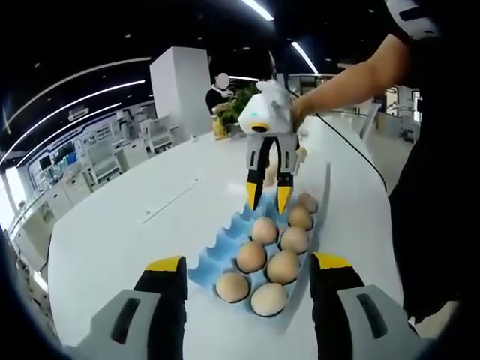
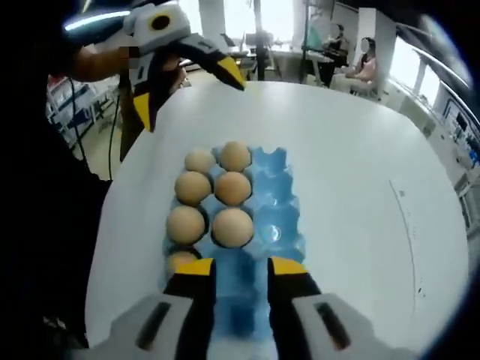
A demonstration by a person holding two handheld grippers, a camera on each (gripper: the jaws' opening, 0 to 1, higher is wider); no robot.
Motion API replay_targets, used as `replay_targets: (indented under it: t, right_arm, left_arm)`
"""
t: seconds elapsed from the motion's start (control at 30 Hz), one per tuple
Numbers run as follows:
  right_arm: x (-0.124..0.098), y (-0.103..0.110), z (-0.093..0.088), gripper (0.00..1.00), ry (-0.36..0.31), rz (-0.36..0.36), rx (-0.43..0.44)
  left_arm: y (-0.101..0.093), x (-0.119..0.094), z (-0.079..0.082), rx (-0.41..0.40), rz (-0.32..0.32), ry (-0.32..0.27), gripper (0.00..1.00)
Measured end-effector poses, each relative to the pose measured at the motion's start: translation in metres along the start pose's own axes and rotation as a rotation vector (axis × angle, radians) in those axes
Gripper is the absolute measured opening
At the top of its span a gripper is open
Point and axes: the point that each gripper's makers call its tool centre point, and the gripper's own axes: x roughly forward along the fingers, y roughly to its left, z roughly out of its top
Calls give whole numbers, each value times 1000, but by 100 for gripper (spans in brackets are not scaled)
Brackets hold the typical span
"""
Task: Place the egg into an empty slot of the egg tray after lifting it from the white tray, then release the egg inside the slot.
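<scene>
Nearest the lens in the left gripper view, the left gripper [image 1: 247, 271] rises with its two grey, yellow-tipped jaws spread wide and nothing between them. Beyond it spreads the broad white oval table [image 1: 135, 225], the largest thing here, and on it lies the blue moulded egg tray [image 1: 225, 244], running toward twelve o'clock. Brown eggs [image 1: 283, 265] fill the tray's slots on the three o'clock side, while the scalloped slots on the nine o'clock side stay bare. At twelve o'clock the right gripper [image 1: 269, 198], white-bodied with yellow tips and held in a person's hand [image 1: 300, 109], hangs over the far end of the tray, jaws parted and gripping nothing. In the right gripper view its own jaws stand apart over bare blue slots, eggs [image 2: 233, 226] just beyond, toward eleven o'clock.
</scene>
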Motion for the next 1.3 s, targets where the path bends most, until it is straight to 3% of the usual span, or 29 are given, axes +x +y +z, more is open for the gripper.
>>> replay_targets:
  t: [0.23, 0.5, 1.3]
  right_arm:
    - [-14, 4, -20, 27, 0, -15, 39]
    - [-42, -3, -58, 27, 25, -94, 77]
    - [-119, 3, -178, 26, 182, -231, 229]
  left_arm:
    - [0, 0, 0, 8, -3, 4, 67]
    - [-1, 0, 0, 10, -2, 9, 67]
    - [-4, 5, 3, 21, -14, 16, 67]
